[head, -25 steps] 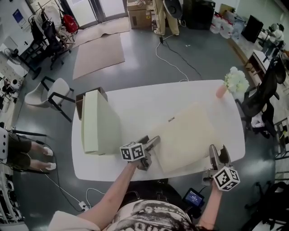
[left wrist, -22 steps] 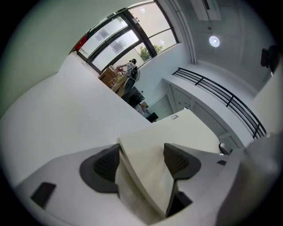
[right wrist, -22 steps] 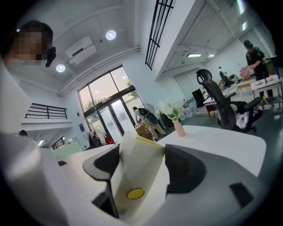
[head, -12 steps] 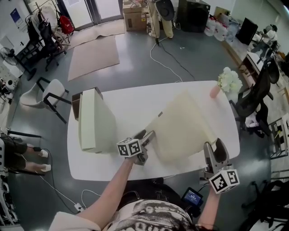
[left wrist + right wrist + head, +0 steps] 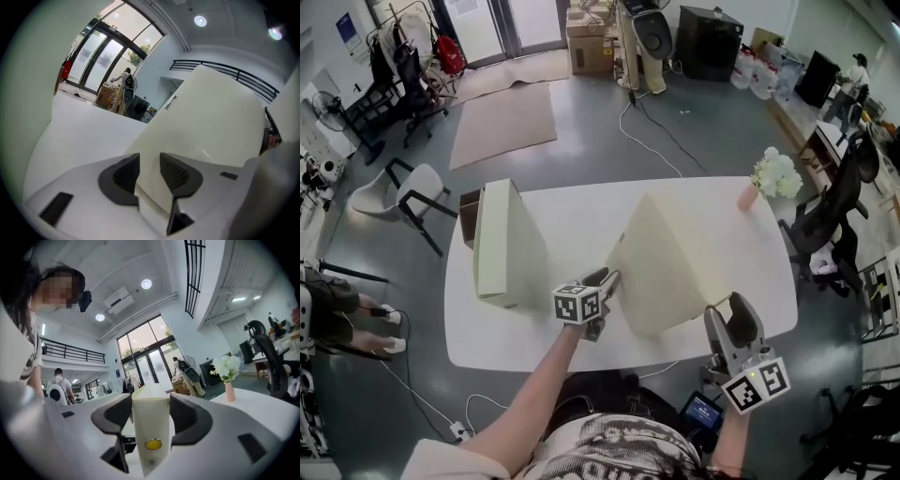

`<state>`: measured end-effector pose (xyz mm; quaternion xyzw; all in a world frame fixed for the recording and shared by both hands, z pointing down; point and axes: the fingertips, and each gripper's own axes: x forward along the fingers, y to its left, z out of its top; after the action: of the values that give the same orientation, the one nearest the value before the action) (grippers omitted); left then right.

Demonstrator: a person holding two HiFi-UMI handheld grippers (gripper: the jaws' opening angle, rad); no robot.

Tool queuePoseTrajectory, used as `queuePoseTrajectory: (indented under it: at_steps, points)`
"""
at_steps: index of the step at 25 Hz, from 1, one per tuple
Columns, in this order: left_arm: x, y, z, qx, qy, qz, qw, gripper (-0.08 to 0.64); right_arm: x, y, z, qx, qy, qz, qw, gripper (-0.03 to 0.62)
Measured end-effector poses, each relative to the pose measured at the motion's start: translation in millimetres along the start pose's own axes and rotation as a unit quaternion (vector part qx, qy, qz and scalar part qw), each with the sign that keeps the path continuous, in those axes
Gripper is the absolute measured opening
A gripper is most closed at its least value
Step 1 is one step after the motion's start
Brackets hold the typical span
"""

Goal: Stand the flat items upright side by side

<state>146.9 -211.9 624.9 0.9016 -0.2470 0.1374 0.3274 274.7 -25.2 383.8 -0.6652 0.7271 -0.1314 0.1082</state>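
Note:
A big cream slab point(image 5: 675, 253) rests on its far edge on the white table point(image 5: 572, 206), its near edge raised so it leans steeply. My left gripper point(image 5: 607, 281) is closing on its near left corner; in the left gripper view the corner point(image 5: 211, 117) sits pinched between the dark pads point(image 5: 176, 171). My right gripper point(image 5: 727, 314) is closing on the near right edge, and that thick edge point(image 5: 151, 437), with a small yellow dot, fills the gap between its jaws. A second cream slab point(image 5: 502, 244) stands upright at the table's left.
A brown box point(image 5: 467, 211) stands behind the upright slab. A pink vase of white flowers point(image 5: 773, 173) is at the far right corner. A white chair point(image 5: 398, 192) stands left of the table and a black chair point(image 5: 830, 216) right of it. A cable runs along the floor beyond.
The big cream slab lay nearly flat; its near edge has since risen and it now leans steeply. Both grippers rose with it, the right one drawing back and left.

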Motion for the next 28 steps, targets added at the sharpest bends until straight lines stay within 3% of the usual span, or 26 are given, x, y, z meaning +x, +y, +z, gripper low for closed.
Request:
queuePoseTrajectory:
  at_steps: [12, 28]
  points:
    - [-31, -23, -6, -0.001, -0.021, -0.005, 0.9998, 0.167, 12, 53, -13, -0.014, 0.019, 0.091, 0.996, 0.267]
    - [-65, -40, -15, 0.004, -0.034, -0.005, 0.9994, 0.206, 9, 74, -22, -0.026, 0.027, 0.131, 0.991, 0.27]
